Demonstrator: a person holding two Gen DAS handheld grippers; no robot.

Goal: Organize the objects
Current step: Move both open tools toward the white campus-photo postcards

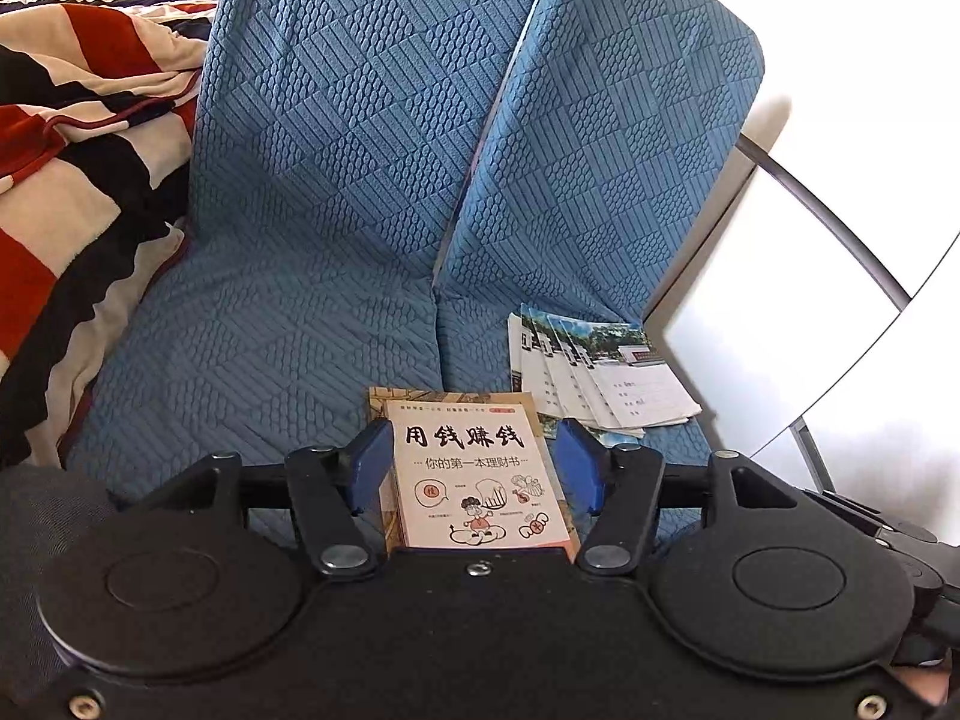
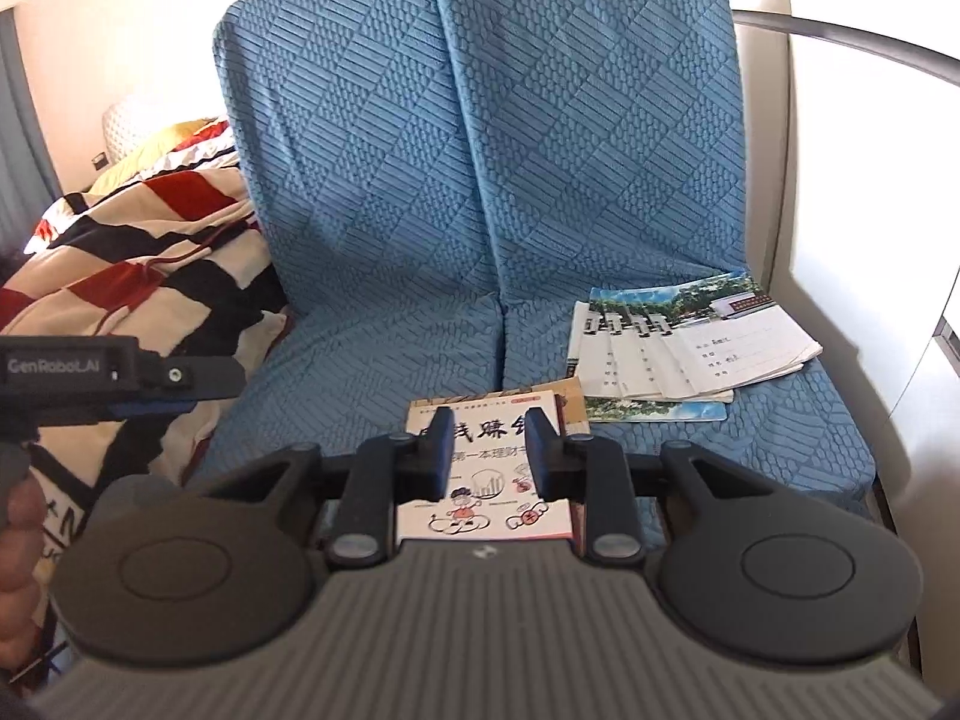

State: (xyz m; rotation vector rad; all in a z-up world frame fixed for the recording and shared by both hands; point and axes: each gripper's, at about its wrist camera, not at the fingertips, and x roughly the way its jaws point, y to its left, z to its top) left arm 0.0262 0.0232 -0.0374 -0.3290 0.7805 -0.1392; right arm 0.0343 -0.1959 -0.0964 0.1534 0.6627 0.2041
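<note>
Left gripper [image 1: 474, 468] spread, blue pads astride cream paperback book [image 1: 477, 480], not pressing. Right gripper [image 2: 489, 456] spread above same book. Book tops second orange book [image 1: 384, 399] on blue quilted sofa seat [image 1: 270, 360]; fanned white booklets [image 2: 678, 348] near, rightward.

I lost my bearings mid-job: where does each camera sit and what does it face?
Left wrist: on the left gripper, angled down at the cream paperback book; own blue fingers show.
Right wrist: on the right gripper, same aim; a hand shows at left.
Shared: book, fanned white booklets, blue quilted sofa.
</note>
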